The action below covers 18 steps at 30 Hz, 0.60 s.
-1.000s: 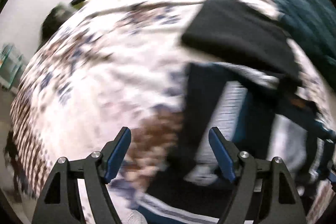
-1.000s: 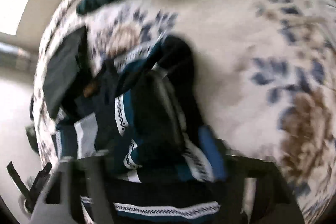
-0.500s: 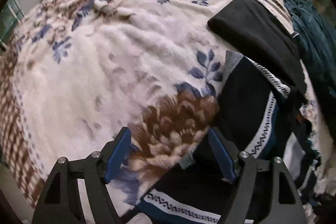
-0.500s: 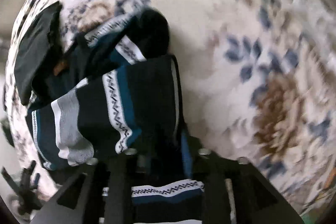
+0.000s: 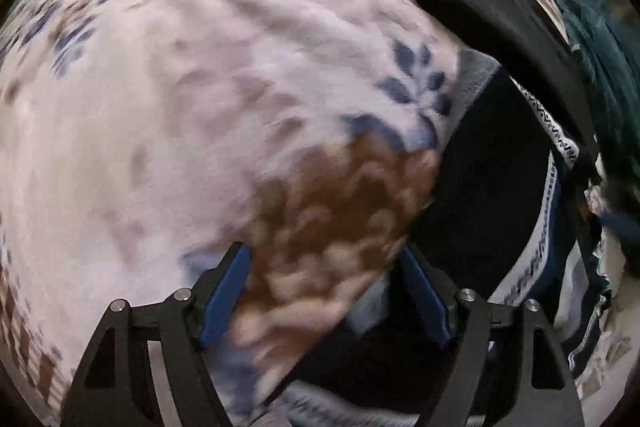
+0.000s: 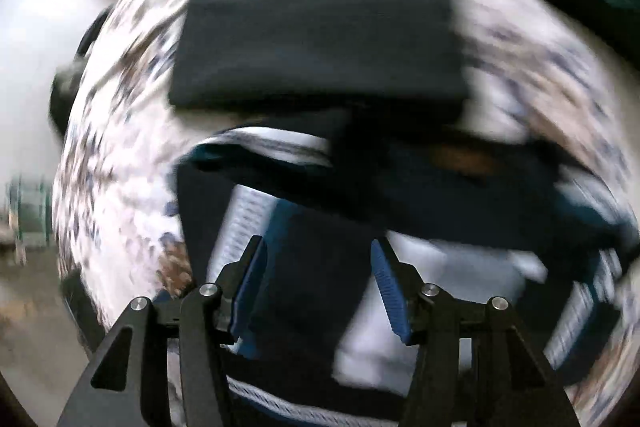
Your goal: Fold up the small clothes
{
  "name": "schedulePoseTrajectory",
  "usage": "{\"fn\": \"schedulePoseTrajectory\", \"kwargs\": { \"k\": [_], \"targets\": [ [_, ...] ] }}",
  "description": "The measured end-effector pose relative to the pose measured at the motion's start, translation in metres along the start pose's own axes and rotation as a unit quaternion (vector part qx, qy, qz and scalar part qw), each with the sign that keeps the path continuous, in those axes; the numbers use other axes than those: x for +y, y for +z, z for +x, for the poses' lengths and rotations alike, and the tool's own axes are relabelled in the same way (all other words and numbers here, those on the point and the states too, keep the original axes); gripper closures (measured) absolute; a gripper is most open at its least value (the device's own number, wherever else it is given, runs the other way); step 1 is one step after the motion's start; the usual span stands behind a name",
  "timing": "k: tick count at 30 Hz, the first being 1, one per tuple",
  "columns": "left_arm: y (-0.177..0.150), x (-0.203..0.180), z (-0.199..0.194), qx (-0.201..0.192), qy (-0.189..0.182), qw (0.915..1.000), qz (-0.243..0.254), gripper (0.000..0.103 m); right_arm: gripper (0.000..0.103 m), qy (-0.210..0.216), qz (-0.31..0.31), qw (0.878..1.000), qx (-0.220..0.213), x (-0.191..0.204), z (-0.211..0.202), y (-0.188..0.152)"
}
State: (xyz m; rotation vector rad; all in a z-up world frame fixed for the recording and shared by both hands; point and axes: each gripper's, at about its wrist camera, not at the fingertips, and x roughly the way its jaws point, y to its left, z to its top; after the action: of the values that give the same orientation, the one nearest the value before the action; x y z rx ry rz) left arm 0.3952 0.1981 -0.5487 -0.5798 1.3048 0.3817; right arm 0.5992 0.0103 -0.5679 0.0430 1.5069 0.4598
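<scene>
A floral blanket (image 5: 192,99), white with brown and blue flower prints, covers the bed and fills most of the left wrist view. In the right wrist view the blanket (image 6: 120,155) appears at the left and right of the frame, heavily blurred.

The patterned garment (image 5: 492,195), dark with white, grey and blue bands, lies on the blanket in the right half of the left wrist view. In the right wrist view the garment (image 6: 320,283) occupies the lower centre.

A folded black garment (image 5: 504,15) lies at the upper right of the left wrist view, its edge overlapping the patterned garment. It (image 6: 320,31) sits at upper centre in the right wrist view. A teal cloth (image 5: 600,67) lies at the far right edge.

The left hand-held gripper (image 5: 324,259) has its jaws wide apart and holds nothing. The right hand-held gripper (image 6: 318,251) is also spread open over the patterned garment, gripping nothing.
</scene>
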Motion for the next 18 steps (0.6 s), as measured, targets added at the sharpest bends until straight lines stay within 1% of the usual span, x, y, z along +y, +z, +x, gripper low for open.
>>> {"fn": "schedulePoseTrajectory", "kwargs": {
  "k": [1,3,4,6,7,8,9,10,11,12,13,14,15,16,18],
  "targets": [
    [-0.003,0.008,-0.003,0.004,-0.003,0.9999,-0.01,0.028,0.047,-0.001,-0.037,0.999,0.018,0.02,0.017,0.012],
    [-0.007,0.021,-0.009,0.009,-0.012,0.9992,-0.036,0.028,0.047,-0.008,-0.08,0.996,0.041,0.042,0.039,0.023],
    [-0.008,0.026,-0.013,0.009,-0.021,0.9983,-0.053,0.028,0.047,-0.016,-0.091,0.994,0.049,0.048,0.049,0.028],
    [-0.006,0.029,-0.017,0.007,-0.03,0.9968,-0.074,0.028,0.047,-0.009,-0.099,0.993,0.067,0.055,0.064,0.032],
    [-0.004,0.026,-0.019,0.004,-0.041,0.9961,-0.078,0.028,0.048,-0.007,-0.095,0.993,0.073,0.056,0.069,0.036],
    [-0.001,0.025,-0.019,0.001,-0.06,0.9952,-0.078,0.028,0.051,-0.001,-0.09,0.993,0.073,0.056,0.07,0.038],
    [0.003,0.018,-0.016,0.005,-0.077,0.9942,-0.075,0.028,0.072,0.007,-0.086,0.994,0.064,0.056,0.069,0.039],
    [0.005,0.014,-0.013,0.009,-0.09,0.9932,-0.072,0.028,0.084,0.014,-0.083,0.995,0.056,0.056,0.066,0.04],
    [0.008,0.008,-0.009,0.012,-0.106,0.992,-0.067,0.029,0.085,0.014,-0.083,0.995,0.049,0.058,0.065,0.039],
    [0.011,0.003,-0.005,0.014,-0.114,0.9918,-0.057,0.033,0.089,0.012,-0.084,0.996,0.038,0.058,0.06,0.038],
    [0.013,-0.003,-0.003,0.013,-0.112,0.9929,-0.04,0.045,0.091,0.013,-0.084,0.996,0.031,0.059,0.057,0.038],
    [0.014,-0.009,-0.001,0.012,-0.107,0.9939,-0.024,0.077,0.091,0.014,-0.081,0.996,0.024,0.059,0.053,0.037],
    [0.013,-0.012,0.001,0.011,-0.111,0.9937,-0.009,0.088,0.091,0.018,-0.076,0.997,0.02,0.058,0.05,0.037],
    [0.011,-0.011,0.001,0.008,-0.112,0.9937,-0.004,0.089,0.093,0.021,-0.068,0.997,0.016,0.055,0.045,0.038],
    [0.008,-0.007,-0.002,0.001,-0.109,0.9941,0.0,0.098,0.096,0.017,-0.063,0.998,0.01,0.051,0.04,0.04]
  ]
}}
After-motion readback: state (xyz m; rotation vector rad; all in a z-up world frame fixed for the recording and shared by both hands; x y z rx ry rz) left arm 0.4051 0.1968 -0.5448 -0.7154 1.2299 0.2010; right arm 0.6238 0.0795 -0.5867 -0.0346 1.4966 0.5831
